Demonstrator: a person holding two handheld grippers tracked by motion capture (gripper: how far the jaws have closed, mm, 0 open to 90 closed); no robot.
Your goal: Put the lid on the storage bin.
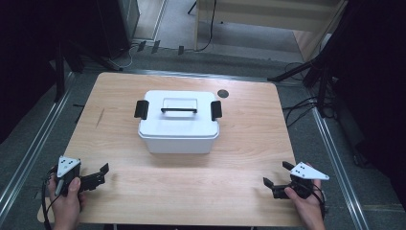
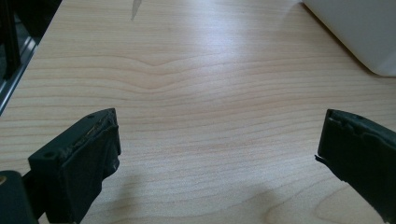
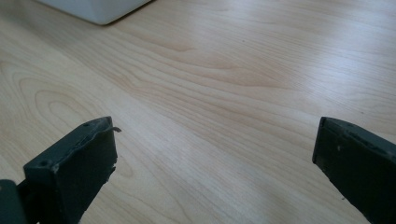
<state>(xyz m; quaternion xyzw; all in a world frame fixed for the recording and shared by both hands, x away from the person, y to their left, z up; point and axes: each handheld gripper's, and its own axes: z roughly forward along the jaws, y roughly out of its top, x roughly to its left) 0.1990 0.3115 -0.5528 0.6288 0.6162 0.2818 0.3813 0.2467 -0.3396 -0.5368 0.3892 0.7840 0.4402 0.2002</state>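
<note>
The white lidded storage box (image 1: 179,122) sits mid-table with black side latches and a black-edged lid handle. My left gripper (image 1: 98,175) and right gripper (image 1: 274,178) rest near the table's (image 1: 239,143) front corners, well apart from the box, jaws spread and holding nothing. Bare wood lies between me and the box; a dark round disc (image 1: 222,93) sits just behind its right corner.
</note>
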